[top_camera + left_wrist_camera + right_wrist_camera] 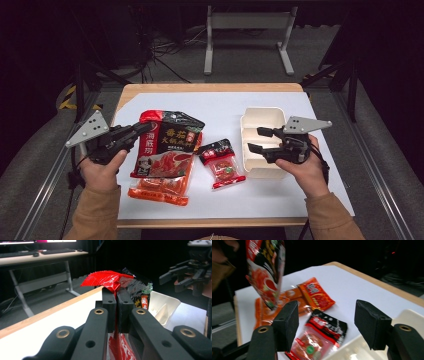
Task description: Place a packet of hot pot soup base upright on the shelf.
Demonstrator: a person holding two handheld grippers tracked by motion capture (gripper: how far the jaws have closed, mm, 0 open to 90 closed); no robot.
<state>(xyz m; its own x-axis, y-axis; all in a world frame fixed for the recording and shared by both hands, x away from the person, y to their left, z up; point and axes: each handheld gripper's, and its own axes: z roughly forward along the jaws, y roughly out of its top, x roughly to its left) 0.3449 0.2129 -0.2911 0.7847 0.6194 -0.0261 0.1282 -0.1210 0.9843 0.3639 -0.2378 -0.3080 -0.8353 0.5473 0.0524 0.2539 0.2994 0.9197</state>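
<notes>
My left gripper (116,293) pinches the red top edge of the large black-and-red foil packet (167,145), lifted. My right gripper (261,140) hangs wide, nothing between its jaws, over the cream plastic box (260,116), with the small red-and-black sachet (322,336) just ahead.

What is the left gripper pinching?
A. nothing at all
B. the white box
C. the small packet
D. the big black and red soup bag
D: the left gripper has its fingers closed on the crumpled red top edge of the big black and red soup bag, which hangs lifted off the orange packets in the right gripper view.
</notes>
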